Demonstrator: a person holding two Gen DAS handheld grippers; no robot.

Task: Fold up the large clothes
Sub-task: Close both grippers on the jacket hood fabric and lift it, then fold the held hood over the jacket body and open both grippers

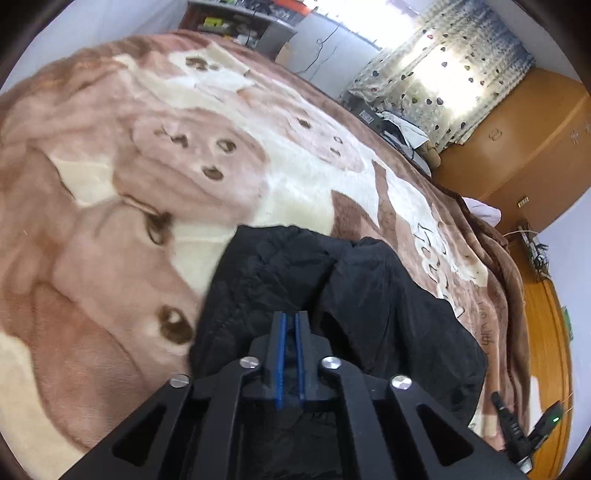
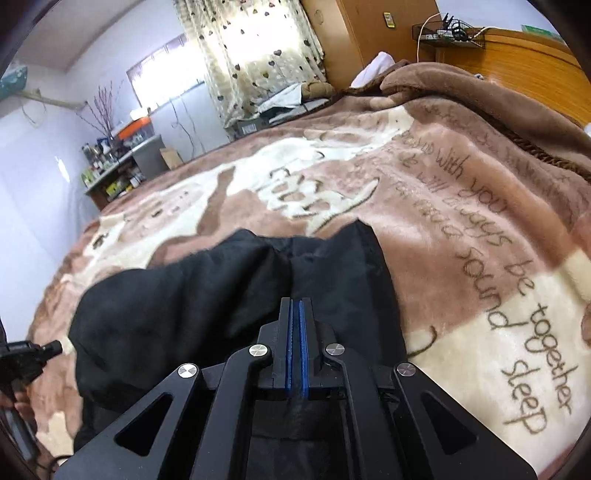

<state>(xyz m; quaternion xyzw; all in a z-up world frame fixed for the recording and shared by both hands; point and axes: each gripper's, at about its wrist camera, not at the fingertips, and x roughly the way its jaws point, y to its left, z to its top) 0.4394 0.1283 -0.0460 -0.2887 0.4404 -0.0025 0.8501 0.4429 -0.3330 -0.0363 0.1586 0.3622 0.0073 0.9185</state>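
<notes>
Saw black garment (image 1: 369, 295) lying bunched on the near part of the bed, on top of the plush blanket (image 1: 147, 147), with both claws right over its near edge. Looked part-folded, lumpy, with a deep crease down the middle.

Read left gripper (image 1: 290, 317) as pads a slit apart; could not tell whether cloth was pinched in there. Read right gripper (image 2: 296, 301) as pads together, with no cloth visible between the tips.

Judged the step as laying down and squaring a fold. To do it well:
- would take hold at matching corners, one claw each
- would keep the edge taut between them so the middle ridge flattened
- would lower level and release both sides together
- would press the crease out toward the far side afterwards

Noted soft fleece underneath: likely to grip slick fabric and drag wrinkles, so lifting beats sliding.

Room: spotted curtain (image 2: 251, 48) backlit at the far wall, wooden wardrobe (image 2: 369, 29) to its right, wooden headboard (image 2: 535, 66) far right, cluttered shelf (image 2: 110, 173) far left.
</notes>
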